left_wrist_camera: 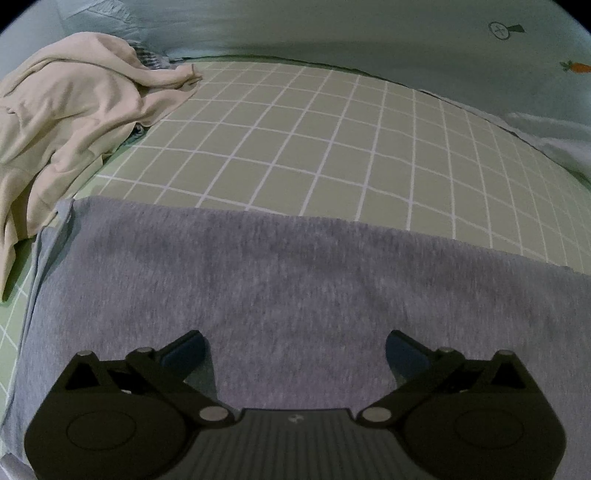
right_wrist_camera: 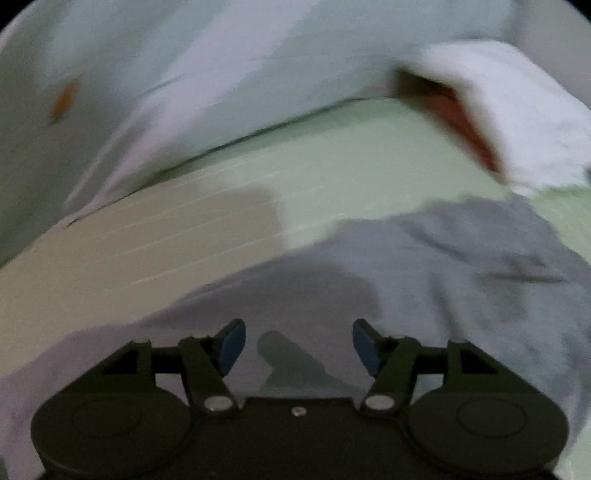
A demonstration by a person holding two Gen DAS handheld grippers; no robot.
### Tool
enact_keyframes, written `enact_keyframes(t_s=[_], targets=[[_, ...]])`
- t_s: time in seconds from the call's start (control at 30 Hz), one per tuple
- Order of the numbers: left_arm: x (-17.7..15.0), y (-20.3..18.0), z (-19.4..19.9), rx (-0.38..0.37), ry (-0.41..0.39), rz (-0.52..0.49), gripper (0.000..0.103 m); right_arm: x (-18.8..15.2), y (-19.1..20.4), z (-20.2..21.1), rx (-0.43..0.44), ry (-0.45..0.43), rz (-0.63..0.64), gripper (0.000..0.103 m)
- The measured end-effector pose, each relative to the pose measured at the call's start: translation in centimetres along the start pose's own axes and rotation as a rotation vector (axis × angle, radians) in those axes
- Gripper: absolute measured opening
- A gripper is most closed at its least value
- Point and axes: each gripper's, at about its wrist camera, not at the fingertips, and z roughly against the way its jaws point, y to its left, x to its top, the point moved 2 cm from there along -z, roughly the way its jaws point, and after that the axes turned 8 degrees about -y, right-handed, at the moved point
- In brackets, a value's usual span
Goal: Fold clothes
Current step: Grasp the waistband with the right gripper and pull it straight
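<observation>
A grey garment (left_wrist_camera: 295, 280) lies flat on the green checked sheet (left_wrist_camera: 295, 140), its far edge straight across the left wrist view. My left gripper (left_wrist_camera: 295, 354) hovers over it, jaws wide open, nothing between the blue pads. In the blurred right wrist view the same grey garment (right_wrist_camera: 424, 266) lies rumpled toward the right. My right gripper (right_wrist_camera: 299, 347) stands open above the cloth, with only a shadow between its fingers.
A beige garment (left_wrist_camera: 74, 122) lies heaped at the far left of the sheet. A pale quilt (left_wrist_camera: 369, 33) with a carrot print runs along the far side. A white cloth (right_wrist_camera: 509, 107) with an orange lining sits at the right.
</observation>
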Motion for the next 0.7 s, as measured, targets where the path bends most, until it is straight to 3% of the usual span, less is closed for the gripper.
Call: enact_keyframes(t_s=[0.37, 0.5, 0.7], targets=[[0.3, 0.1, -0.1, 0.001, 0.017, 0.001, 0.103, 4.2, -9.5, -5.3, -0.177, -0.049, -0.06, 0.062], [0.3, 0.0, -0.1, 0.005, 0.016, 0.006, 0.103, 5.7, -11.5, -6.4, -0.216, -0.049, -0.064, 0.052], [0.2, -0.1, -0.1, 0.008, 0.007, 0.014, 0.103, 7.0, -13.0, -7.3, -0.23, -0.054, -0.063, 0.051]])
